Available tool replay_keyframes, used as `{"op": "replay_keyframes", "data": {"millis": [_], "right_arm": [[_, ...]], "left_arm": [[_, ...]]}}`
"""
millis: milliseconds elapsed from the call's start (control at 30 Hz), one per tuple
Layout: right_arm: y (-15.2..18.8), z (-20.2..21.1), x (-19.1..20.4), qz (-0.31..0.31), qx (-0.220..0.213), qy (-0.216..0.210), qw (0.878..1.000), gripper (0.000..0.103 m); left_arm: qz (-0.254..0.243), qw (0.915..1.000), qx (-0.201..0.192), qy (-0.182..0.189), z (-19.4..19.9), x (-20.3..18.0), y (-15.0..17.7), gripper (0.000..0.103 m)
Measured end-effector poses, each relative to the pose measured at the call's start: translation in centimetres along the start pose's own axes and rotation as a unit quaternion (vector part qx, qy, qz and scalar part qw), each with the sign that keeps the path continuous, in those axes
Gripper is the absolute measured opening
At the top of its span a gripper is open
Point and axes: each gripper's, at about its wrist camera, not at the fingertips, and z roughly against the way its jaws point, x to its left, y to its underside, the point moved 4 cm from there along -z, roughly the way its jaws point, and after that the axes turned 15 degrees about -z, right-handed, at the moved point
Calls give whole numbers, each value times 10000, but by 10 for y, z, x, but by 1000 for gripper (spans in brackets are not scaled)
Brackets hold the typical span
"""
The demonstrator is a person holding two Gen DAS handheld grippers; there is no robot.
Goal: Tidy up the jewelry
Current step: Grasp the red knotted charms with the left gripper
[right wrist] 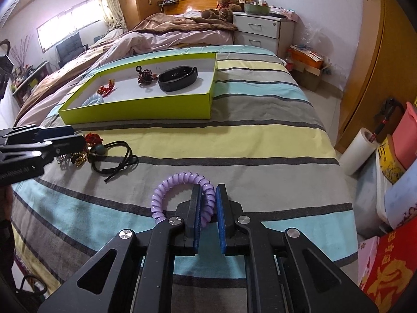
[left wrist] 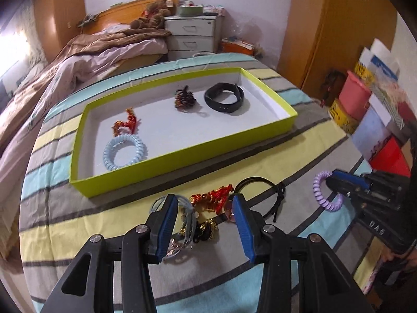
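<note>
Right gripper body (left wrist: 375,228): white letters "DAS", seen from the left wrist view.
Left gripper side (right wrist: 18,174): faint white print, partly readable as "West.AI"; the first letters are blurred.
Red box (right wrist: 388,274): large gold Chinese characters, too cropped to read.
Yellow box (left wrist: 341,116): dark markings, too small to read.

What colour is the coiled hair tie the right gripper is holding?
Purple; the coiled hair tie shows best in the right wrist view, in the right gripper.
</note>
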Motion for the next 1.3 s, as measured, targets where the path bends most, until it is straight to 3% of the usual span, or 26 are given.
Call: {"op": "replay_keyframes", "data": {"millis": [167,433,533,800,1300], "right_arm": [[-1,-1,-1,-35,6,-59,10000,11],[-2,1,-3,-101,-16,-98,9999,11],[-2,1,-4,-135,-25,-97,9999,11],[-2,2,-4,-136,-36,-94,9999,11],[-4,9,-5,-169,-120,-42,9998,11]], "left_arm": [[-209,9997,31,-121,-7,-5,-6,44],[-420,9991,61,-11,-14,-12,-13,43],[-413,9991,45,129,-14,-15,-12,31],[-175,9993,-17,331,-14,-12,-10,16],[466,9947,-401,818,9,5,-2,16]]}}
